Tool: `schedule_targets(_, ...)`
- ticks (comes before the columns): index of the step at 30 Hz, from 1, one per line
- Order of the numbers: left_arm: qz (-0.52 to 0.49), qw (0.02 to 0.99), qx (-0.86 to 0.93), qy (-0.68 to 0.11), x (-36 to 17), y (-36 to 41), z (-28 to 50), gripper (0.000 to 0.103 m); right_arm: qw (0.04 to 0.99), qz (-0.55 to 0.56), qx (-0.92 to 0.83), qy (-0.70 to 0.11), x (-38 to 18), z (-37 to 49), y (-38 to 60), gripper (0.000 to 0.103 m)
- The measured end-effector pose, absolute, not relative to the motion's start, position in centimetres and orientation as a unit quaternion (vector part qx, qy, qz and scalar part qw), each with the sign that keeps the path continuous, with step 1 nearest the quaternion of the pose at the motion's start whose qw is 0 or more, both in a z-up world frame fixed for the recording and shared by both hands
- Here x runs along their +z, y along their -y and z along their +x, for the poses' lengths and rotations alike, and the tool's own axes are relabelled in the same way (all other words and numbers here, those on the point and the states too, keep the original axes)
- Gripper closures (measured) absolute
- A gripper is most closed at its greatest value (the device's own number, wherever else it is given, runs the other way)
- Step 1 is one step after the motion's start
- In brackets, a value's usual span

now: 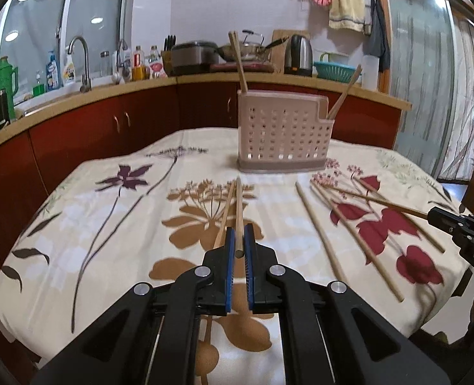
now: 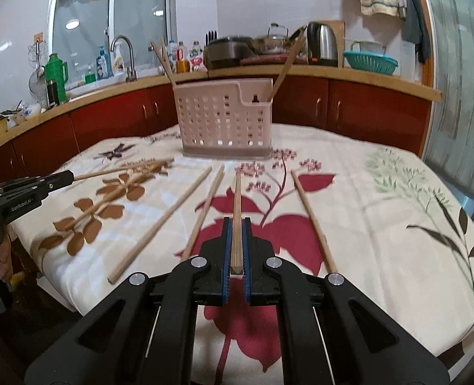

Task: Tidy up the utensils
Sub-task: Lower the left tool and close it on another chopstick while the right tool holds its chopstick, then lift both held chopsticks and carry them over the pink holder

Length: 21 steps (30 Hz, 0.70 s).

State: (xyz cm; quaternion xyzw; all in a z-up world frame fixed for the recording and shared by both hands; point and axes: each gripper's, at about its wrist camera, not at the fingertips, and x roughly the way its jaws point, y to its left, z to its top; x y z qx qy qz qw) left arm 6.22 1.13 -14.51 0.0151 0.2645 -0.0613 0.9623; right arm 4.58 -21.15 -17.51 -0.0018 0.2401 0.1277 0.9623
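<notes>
On the flower-printed cream tablecloth (image 1: 86, 224), both tools are at work. Left gripper (image 1: 239, 240) has its blue-padded fingers (image 1: 229, 256) pinched tight on a round pale wooden chopstick (image 1: 239, 211), which runs straight ahead toward the pink perforated plastic utensil caddy (image 1: 282, 131) at the far middle of the table. A second loose wooden chopstick (image 1: 224, 215) lies just beside the held one, on its left, angled in to meet its far tip.

Over on the right, the right gripper (image 2: 236, 247) clamps a square-ended wooden chopstick (image 2: 237, 211) between its blue pads (image 2: 226, 250), also aimed at the caddy. Four more bare wooden chopsticks (image 2: 163, 221) lie scattered around it on the cloth, three to the left and one to the right.

Inside the caddy, a pair of upright chopsticks (image 1: 238, 61) leans in the left end, and a single slanted chopstick (image 1: 344, 96) sits in the lower right compartment.
</notes>
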Motion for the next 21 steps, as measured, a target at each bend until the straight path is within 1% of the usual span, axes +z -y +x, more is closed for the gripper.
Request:
schedule_targets(10,0.019,0.973,-0.067,-0.219,-11.3,-1.0,5.1,0.097,0.97,-0.002,0.126,-0.207,-14.8,3.8,21.5,0.096)
schedule_targets(21,0.019,0.979,-0.069,-0.191,-9.0,-0.9,4.6,0.097,0.975,-0.002,0.125,-0.184,-12.4,3.6,21.9,0.096)
